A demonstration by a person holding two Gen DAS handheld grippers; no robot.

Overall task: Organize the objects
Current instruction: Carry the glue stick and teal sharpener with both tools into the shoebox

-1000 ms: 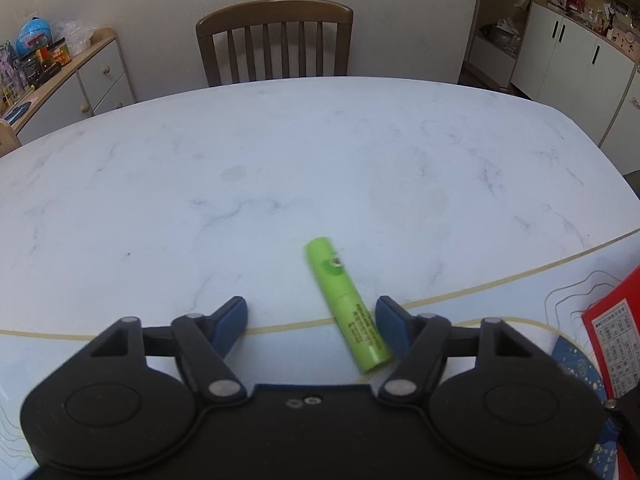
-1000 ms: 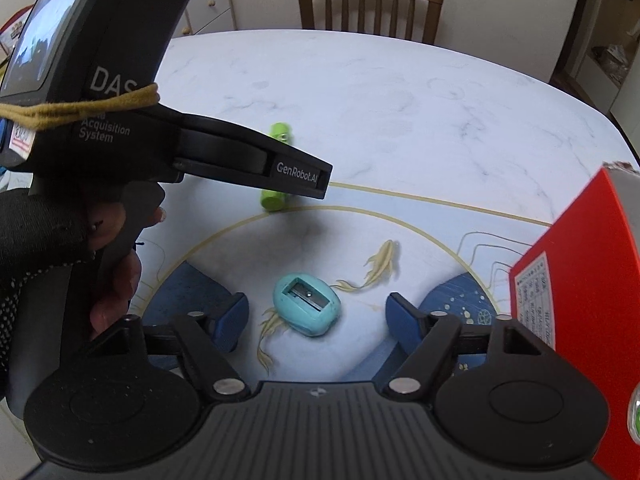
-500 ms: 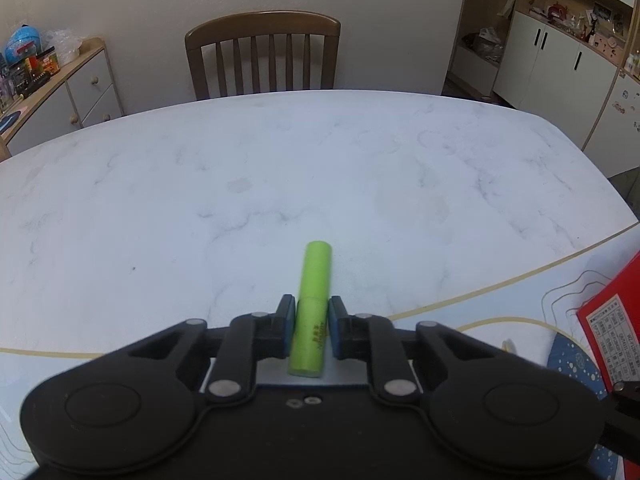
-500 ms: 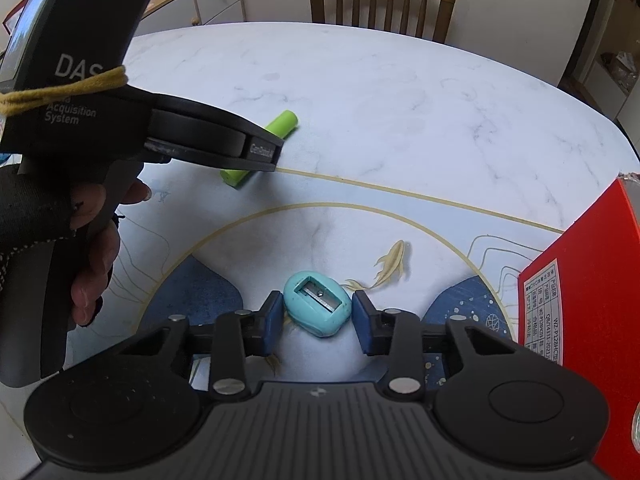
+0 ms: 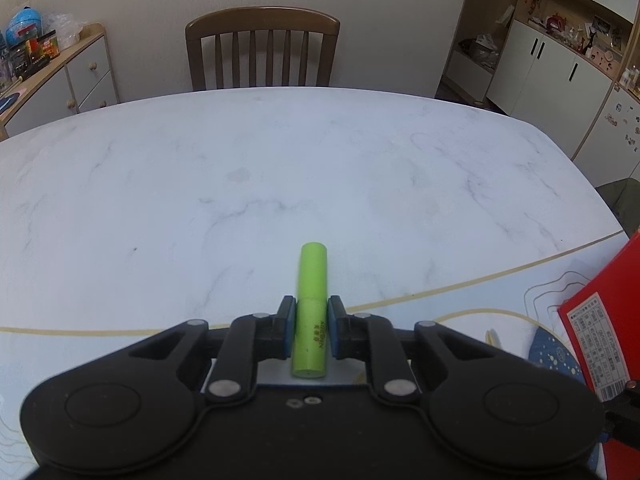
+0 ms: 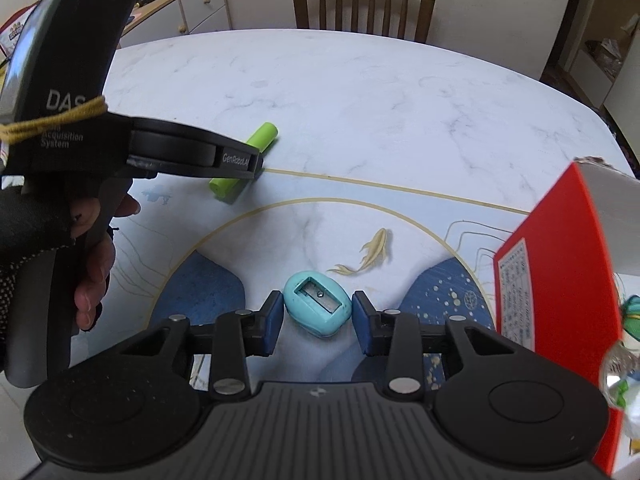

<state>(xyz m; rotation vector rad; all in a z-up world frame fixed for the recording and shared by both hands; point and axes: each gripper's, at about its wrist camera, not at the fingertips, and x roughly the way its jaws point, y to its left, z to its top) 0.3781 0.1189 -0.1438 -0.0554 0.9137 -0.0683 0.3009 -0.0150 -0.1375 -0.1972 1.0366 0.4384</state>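
The marble tabletop point(image 5: 280, 168) is carrying everything, and the red box point(image 6: 560, 280) standing at its right edge serves as the landmark here; judging by the task, it is likely the place the small things are heading.

The left gripper point(image 5: 311, 332) is sitting well to the left of the red box, its jaws narrowed onto the lower half of the green tube point(image 5: 311, 312). The tube's long axis is running straight forward between the jaws, pointing away from the camera, with its capped end sticking out ahead. In the right wrist view the tube point(image 6: 262, 136) is appearing slanted, its far end angling away from the box, and it seems to be at or just off the tabletop; which one I cannot tell.

The right gripper point(image 6: 318, 316) is lying nearer the red box, just left of it. Its jaws are closed in on the teal pencil sharpener point(image 6: 318, 308), touching or nearly touching its two sides, the blade slot facing up and its longer side running across from jaw to jaw. This is the hand with the shorter way to the box.

Writing: "DAS" and "Acquisition System" plus "GenRobot.AI" are showing on the left gripper's body. The tube carries small lettering and the box a white printed label, both too fine to read.
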